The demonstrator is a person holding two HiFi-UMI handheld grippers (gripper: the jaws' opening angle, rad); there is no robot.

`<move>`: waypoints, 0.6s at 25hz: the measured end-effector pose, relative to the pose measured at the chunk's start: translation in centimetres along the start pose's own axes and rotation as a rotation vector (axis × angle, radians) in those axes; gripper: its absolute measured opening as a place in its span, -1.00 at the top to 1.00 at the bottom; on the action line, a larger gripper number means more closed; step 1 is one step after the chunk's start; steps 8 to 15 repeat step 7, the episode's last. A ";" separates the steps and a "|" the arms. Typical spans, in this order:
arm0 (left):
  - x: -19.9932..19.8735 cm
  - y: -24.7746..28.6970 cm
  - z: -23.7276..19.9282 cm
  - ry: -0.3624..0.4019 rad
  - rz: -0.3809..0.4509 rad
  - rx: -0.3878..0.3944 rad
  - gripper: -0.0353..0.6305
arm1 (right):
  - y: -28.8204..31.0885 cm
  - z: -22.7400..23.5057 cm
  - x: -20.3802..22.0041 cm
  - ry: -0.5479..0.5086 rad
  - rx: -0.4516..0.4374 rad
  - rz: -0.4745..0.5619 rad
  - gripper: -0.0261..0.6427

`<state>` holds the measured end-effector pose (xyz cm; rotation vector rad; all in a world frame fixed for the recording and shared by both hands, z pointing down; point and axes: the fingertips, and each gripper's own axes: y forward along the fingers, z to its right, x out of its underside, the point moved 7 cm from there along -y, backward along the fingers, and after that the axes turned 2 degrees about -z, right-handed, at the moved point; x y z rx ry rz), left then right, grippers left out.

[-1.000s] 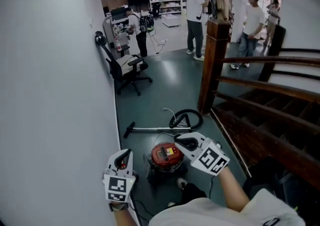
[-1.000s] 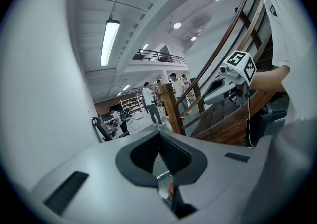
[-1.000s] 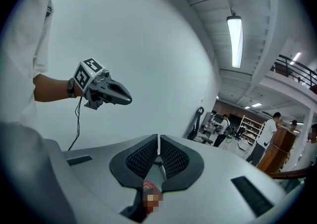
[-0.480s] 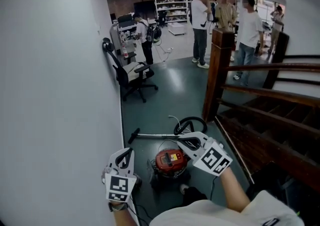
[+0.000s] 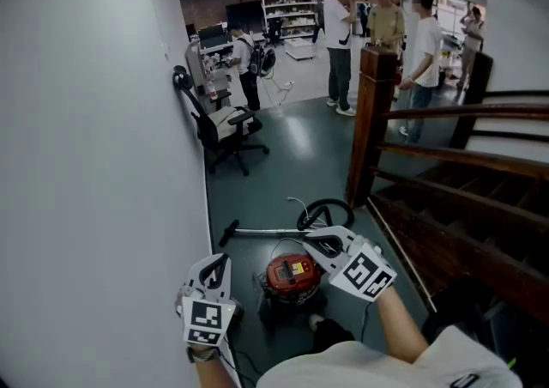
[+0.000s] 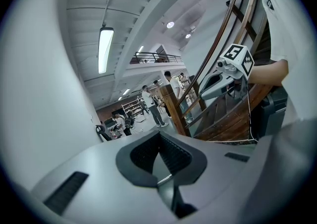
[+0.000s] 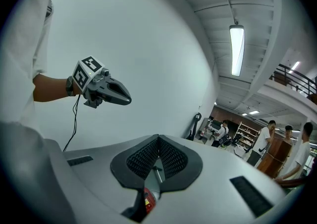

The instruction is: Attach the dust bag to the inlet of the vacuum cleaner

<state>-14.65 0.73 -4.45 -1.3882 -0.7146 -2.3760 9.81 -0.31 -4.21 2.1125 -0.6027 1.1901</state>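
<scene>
Both hand-held grippers, left gripper (image 5: 214, 264) and right gripper (image 5: 310, 245), hover with jaws closed on nothing above the round red-lidded vacuum cleaner (image 5: 292, 275), which stands on the dark floor. No dust bag shows anywhere and the inlet is hidden, so the bag may already sit inside or may lie out of sight. Only the head view shows the coiled black hose (image 5: 324, 212). The right gripper view catches just a red sliver of the cleaner.

left tongs (image 6: 159, 147): closed, empty | right tongs (image 6: 204, 93): upper right, before wooden stairs (image 6: 225, 124)
</scene>
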 end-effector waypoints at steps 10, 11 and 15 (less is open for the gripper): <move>0.4 0.3 0.1 0.001 -0.008 0.012 0.89 | 0.1 0.1 0.1 -0.001 0.010 -0.003 0.83; 0.4 0.3 0.1 0.001 -0.008 0.012 0.89 | 0.1 0.1 0.1 -0.001 0.010 -0.003 0.83; 0.4 0.3 0.1 0.001 -0.008 0.012 0.89 | 0.1 0.1 0.1 -0.001 0.010 -0.003 0.83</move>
